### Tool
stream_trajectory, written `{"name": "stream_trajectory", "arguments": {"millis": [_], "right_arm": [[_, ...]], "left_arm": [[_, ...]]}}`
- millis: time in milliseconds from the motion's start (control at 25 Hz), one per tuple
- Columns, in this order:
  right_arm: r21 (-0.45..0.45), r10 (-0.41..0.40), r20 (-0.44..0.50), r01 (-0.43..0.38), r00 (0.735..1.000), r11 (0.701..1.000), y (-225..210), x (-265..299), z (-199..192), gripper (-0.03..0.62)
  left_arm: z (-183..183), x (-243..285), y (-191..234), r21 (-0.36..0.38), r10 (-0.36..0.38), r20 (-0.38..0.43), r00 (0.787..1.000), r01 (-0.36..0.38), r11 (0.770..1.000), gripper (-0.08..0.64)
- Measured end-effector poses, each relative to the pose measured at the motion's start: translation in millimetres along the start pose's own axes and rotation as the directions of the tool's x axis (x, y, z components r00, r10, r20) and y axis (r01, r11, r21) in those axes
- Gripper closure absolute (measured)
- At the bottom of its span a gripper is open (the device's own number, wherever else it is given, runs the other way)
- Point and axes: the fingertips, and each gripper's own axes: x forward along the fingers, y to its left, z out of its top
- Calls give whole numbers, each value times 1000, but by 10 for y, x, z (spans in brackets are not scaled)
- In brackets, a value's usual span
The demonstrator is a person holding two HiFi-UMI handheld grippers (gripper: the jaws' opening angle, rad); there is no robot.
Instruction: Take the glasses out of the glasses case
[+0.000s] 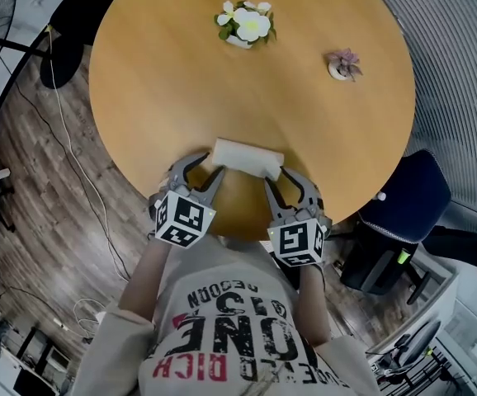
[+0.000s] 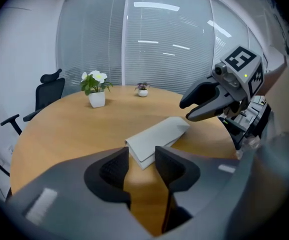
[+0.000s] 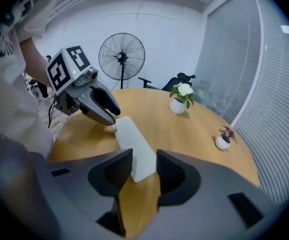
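At the left of the head view, your left gripper reaches in over the near edge of the round wooden desk. Its fingers stand apart. In the left gripper view the near corner of the glasses case sits in the gap between the tips, and neither pad presses on it.

At lower centre of the head view, the pale grey case lies flat on the desk close to its near edge, with one gripper at each end.

Just right of it, your right gripper points at the case's other end. Its fingers are also spread. In the right gripper view the end of the case shows between them, with bare wood visible below it, and you have no grip on it.

Each gripper shows in the other's view, hovering at the far end of the case.

Toward the top of the head view, a white-flowered plant stands in a white pot. Right of it is a small purple plant. Both are well apart from the case.

At the right edge, off the desk, a dark blue chair stands on the floor.
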Motion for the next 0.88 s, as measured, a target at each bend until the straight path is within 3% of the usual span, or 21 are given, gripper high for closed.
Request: {"name": "stream_trajectory", "arguments": {"millis": [280,480,720,880], "right_arm": [[-88,34,-78,-40,996,995,90,141,-160,440],[-252,19,-128,-51,992,966,172,236,-262,439],[-436,-8,-187,-76,982,897,307,296,-366,411],[-417,-51,-162,-21,986,909,224,304,-333,425]], "left_arm": [[-110,156,-52,41,-38,-63,997,40,998,377],[-135,224,-65,26,-50,-80,996,52,998,377],[-177,244,-65,-101,-89,-51,995,84,991,379],[-178,251,-64,-104,-92,-39,995,88,991,380]]}}
